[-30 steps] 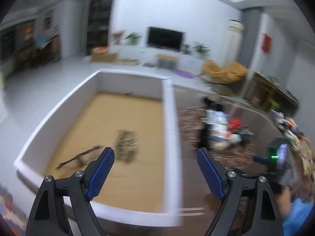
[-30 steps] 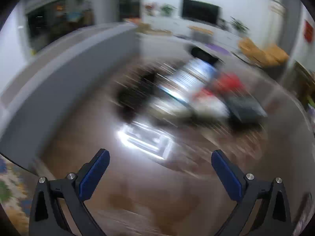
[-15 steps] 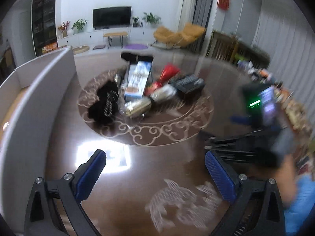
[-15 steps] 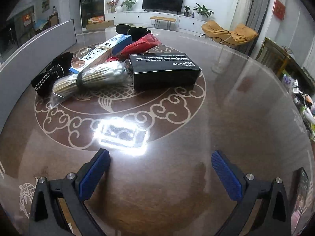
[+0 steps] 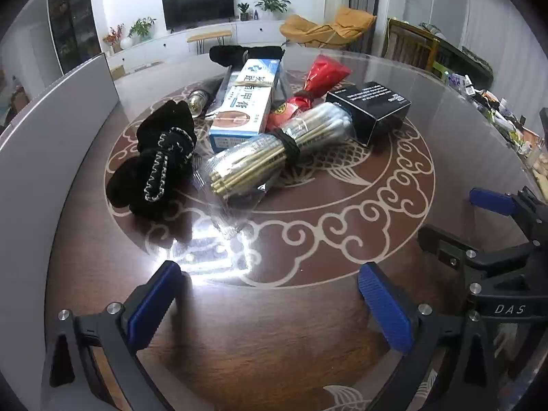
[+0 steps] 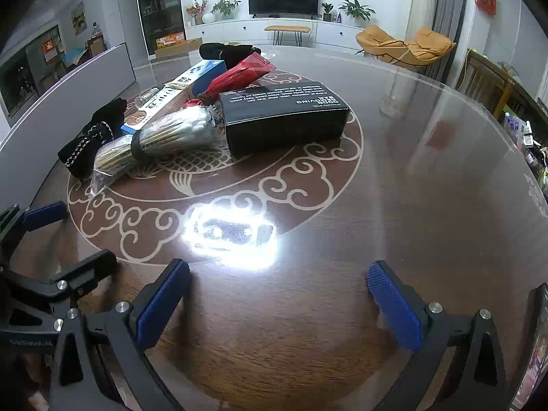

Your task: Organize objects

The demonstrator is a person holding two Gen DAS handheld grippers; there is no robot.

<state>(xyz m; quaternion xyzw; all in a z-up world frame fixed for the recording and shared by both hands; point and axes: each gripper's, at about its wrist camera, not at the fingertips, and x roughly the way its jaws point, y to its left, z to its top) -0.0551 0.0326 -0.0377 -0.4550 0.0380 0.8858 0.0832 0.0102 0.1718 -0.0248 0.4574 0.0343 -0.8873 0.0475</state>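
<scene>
A heap of objects lies on the round brown table [image 5: 308, 342]: a black knitted glove [image 5: 154, 164], a bagged bundle of cotton swabs [image 5: 274, 147], a blue-and-white box [image 5: 245, 102], a red packet [image 5: 322, 75] and a black box [image 5: 370, 109]. My left gripper [image 5: 270, 294] is open and empty, low over the table in front of the heap. My right gripper [image 6: 279, 294] is open and empty, in front of the black box [image 6: 284, 116]. It also shows in the left wrist view [image 5: 479, 226] at the right.
A grey-white storage box wall [image 5: 51, 130] stands along the table's left side. A second black cloth item [image 5: 246, 54] lies behind the heap. A lamp glare [image 6: 233, 236] reflects off the glass top. Small clutter [image 5: 507, 120] sits at the table's far right edge.
The left gripper swung right from over the storage box to face the heap. The right gripper's view steadied and drew back slightly. Both stayed open.
</scene>
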